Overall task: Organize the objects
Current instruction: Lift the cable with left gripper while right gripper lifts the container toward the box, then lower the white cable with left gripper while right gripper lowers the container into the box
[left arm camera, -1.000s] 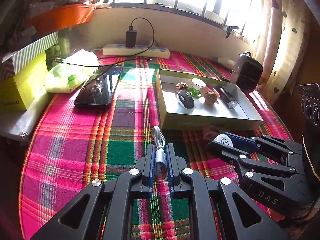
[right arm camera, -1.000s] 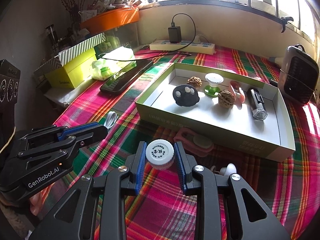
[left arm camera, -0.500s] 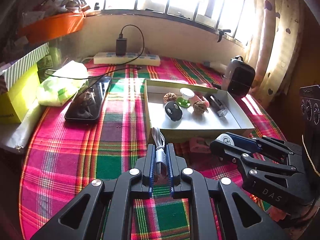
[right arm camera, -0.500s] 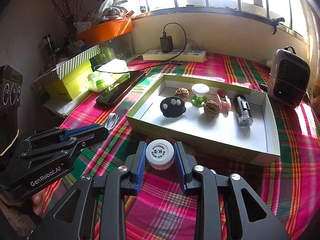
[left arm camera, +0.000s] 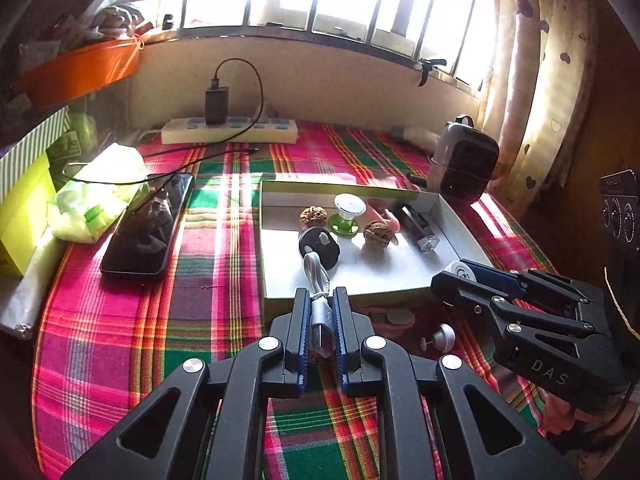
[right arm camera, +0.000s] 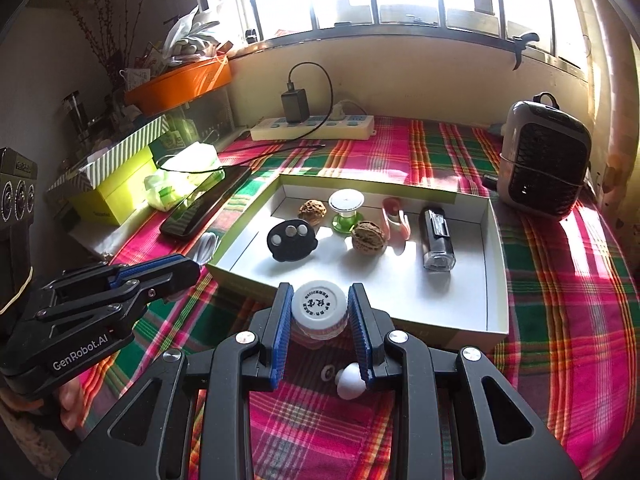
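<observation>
My left gripper (left arm camera: 320,300) is shut on a silver-white cable (left arm camera: 318,292) whose loop sticks out ahead over the near edge of the shallow box (left arm camera: 466,236). My right gripper (right arm camera: 319,300) is shut on a small white-capped bottle (right arm camera: 319,306), held just above the box's front wall (right arm camera: 440,330). Inside the box lie a black disc (right arm camera: 291,241), two walnuts (right arm camera: 369,237), a green-and-white spool (right arm camera: 346,208), a pink clip (right arm camera: 394,220) and a dark cylinder (right arm camera: 438,236). In the left wrist view the right gripper (left arm camera: 452,280) holds the bottle (left arm camera: 460,270) at the box's near right corner.
A phone (left arm camera: 148,228) and a green packet (left arm camera: 96,196) lie left of the box on the plaid cloth (left arm camera: 120,340). A power strip (right arm camera: 312,128) sits by the wall, a small heater (right arm camera: 544,160) at the right. A white knob (right arm camera: 350,380) and a pink item (left arm camera: 390,316) lie before the box.
Both grippers have moved forward and a little up towards the box, still holding the cable and the bottle. The cable's loop now overlaps the box's near edge.
</observation>
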`<action>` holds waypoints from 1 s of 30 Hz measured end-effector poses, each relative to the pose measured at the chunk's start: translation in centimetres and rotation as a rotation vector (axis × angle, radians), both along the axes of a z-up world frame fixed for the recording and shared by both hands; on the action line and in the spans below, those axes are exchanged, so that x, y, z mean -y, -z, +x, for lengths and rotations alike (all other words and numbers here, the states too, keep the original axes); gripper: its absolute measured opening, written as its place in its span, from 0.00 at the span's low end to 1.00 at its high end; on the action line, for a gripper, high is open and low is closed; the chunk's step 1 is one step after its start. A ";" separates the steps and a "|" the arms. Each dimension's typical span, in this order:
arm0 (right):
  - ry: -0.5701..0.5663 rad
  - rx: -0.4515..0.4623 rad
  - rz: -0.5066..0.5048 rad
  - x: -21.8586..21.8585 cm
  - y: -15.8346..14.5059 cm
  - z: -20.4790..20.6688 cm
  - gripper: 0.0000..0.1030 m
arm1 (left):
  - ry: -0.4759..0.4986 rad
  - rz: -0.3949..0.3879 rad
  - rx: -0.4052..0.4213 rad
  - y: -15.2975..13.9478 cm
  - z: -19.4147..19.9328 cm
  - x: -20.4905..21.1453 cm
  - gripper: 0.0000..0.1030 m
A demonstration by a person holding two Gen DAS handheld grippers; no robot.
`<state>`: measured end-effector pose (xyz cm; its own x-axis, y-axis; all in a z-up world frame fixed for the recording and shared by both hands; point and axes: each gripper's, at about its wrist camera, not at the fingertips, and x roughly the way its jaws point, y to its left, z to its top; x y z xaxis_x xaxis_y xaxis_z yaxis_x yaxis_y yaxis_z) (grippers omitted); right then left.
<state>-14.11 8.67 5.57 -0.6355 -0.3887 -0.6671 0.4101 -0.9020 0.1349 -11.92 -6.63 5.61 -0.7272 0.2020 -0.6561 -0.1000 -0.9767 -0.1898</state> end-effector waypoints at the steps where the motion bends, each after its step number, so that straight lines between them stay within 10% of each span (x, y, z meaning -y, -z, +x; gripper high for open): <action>1: 0.005 0.000 -0.001 -0.2 0.0 -0.1 0.29 | 0.001 0.002 0.001 0.0 -0.2 -0.1 0.10; 30: 0.092 0.052 0.039 -3.8 0.8 -6.7 0.29 | 0.058 0.020 0.027 0.5 -6.0 -2.8 0.10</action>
<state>-20.83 12.47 4.76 -0.6314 -0.3038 -0.7134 0.3189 -0.9404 0.1182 -17.95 -3.83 5.07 -0.6958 0.2566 -0.6709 -0.1511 -0.9654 -0.2126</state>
